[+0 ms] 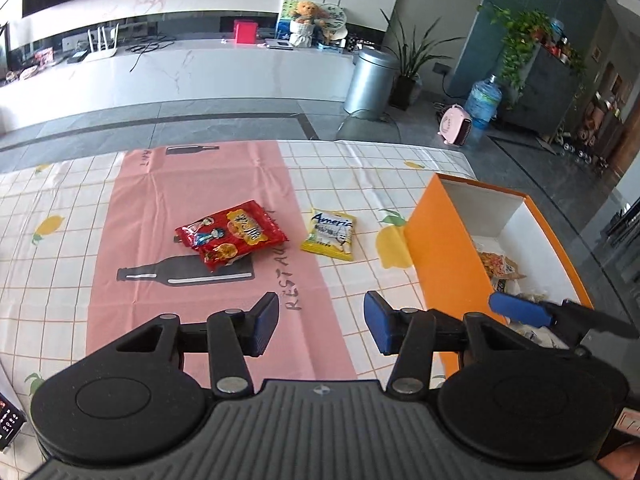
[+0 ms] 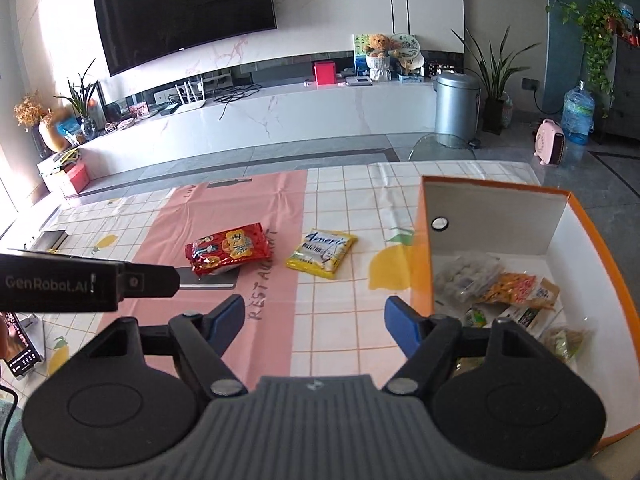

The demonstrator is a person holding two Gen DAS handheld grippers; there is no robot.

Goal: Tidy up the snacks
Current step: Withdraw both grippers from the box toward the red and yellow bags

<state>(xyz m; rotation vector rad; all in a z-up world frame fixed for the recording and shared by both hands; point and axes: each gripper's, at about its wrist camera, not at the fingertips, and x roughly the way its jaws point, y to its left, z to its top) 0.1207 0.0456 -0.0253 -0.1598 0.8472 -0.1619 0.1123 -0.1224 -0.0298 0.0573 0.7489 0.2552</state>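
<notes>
While both claws hang apart and empty over the counter [image 1: 60, 200], red packet [image 1: 231, 234] ahead of left claw [image 1: 320, 322], yellow packet [image 2: 321, 254] beyond right claw [image 2: 314, 322], box [image 2: 592, 240] rightward.

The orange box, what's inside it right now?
Inside the orange box lie several snack packets, some clear, one orange-printed. The right gripper hides the near corner.
</notes>
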